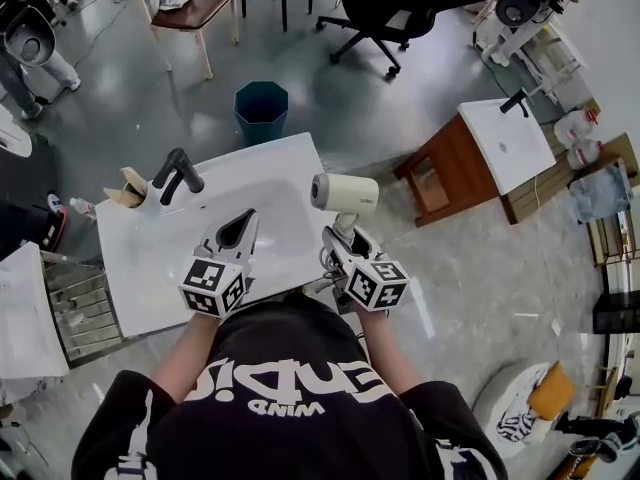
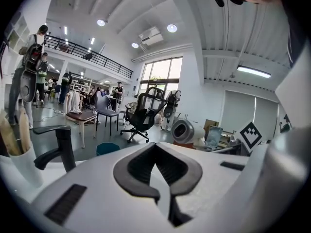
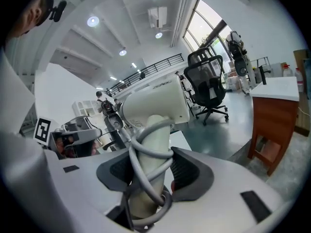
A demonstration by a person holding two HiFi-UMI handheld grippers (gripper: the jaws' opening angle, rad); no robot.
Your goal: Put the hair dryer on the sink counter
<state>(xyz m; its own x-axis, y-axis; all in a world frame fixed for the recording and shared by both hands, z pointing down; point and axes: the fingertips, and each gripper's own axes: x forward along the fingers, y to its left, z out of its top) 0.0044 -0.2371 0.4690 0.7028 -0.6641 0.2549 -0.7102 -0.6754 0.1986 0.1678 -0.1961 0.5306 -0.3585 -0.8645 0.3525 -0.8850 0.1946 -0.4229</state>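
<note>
- Cream hair dryer [image 1: 345, 193], cord-wrapped handle clamped in right gripper [image 1: 343, 246] — at the edge of the sink counter [image 1: 285, 163].
- Left gripper [image 1: 236, 233] over the counter — jaws together, empty.

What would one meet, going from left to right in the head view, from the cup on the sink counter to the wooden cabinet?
cup → black tap → teal bin on the floor → hair dryer → wooden cabinet

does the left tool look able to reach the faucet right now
Probably yes: the left tool is empty, and only bare sink lies between it and the faucet.
</note>
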